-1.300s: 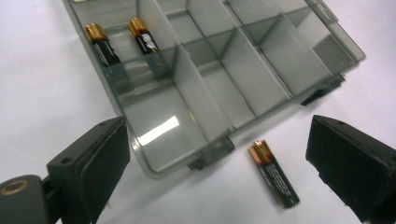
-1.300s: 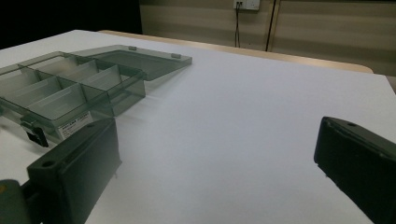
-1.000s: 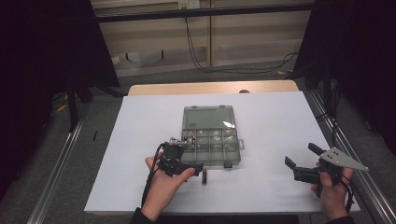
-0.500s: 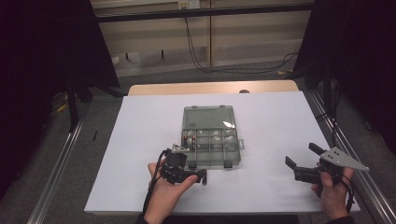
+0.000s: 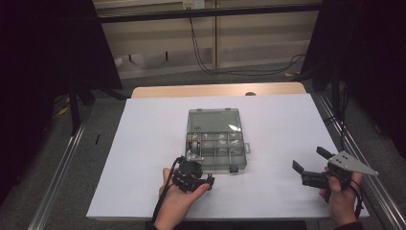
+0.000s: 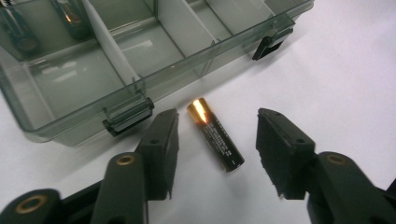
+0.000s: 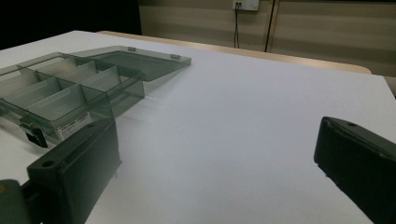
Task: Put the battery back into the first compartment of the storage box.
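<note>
One white table (image 5: 143, 158) carries a clear compartment box (image 6: 93, 60); just before its front wall lies a battery (image 6: 215, 140). Left gripper (image 6: 217, 144) jaws have just been closing around it, not touching yet. Right gripper (image 5: 311, 165) jaws stand apart, holding nothing. I judge the battery stiff, light and smooth, so it is best gripped at mid-body.

Before you, counted:
- one clear compartment box (image 5: 214, 143), lid open, mid-tabletop (image 5: 143, 143);
- one loose battery (image 6: 215, 134) on the sheet by the box's near edge;
- two batteries (image 6: 18, 32) in one end compartment;
- two grippers: left gripper (image 6: 215, 140), right gripper (image 5: 311, 160).
</note>
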`<state>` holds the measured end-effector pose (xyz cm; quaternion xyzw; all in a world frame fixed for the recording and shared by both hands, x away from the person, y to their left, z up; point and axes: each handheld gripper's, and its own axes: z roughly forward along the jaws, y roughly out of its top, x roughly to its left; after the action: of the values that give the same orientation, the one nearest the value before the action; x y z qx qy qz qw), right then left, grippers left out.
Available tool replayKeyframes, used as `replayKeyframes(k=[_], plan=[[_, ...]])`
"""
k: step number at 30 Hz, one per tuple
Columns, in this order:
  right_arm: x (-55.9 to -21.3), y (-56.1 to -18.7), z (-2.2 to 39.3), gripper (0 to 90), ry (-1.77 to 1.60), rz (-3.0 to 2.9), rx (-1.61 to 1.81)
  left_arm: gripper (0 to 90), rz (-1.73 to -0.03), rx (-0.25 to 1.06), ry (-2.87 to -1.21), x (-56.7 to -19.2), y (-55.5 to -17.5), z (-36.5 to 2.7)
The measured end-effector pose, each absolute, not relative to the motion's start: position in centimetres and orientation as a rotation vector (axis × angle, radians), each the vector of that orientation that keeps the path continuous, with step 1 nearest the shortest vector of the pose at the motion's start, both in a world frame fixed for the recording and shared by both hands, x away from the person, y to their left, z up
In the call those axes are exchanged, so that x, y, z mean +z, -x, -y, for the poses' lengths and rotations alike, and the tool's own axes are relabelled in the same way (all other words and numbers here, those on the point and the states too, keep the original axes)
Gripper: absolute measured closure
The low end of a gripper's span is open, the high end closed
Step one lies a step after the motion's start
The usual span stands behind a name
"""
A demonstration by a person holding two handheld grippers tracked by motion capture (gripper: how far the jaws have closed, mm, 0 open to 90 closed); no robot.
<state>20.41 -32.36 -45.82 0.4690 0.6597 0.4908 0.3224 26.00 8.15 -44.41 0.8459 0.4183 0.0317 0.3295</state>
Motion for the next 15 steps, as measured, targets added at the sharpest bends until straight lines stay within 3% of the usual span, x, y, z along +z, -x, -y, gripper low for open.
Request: replayKeyframes(k=[7, 15], plan=[[-45.83, -20.42, 32.3, 0.0, -1.233, -1.732, 1.288, 61.1, -1.089, 0.022, -2.215, -44.96, -26.37, -7.9], [-45.85, -20.44, 32.28, 0.0, -1.231, -1.732, 1.287, 62.0, -1.112, 0.063, -2.231, -45.4, -26.57, -7.52]])
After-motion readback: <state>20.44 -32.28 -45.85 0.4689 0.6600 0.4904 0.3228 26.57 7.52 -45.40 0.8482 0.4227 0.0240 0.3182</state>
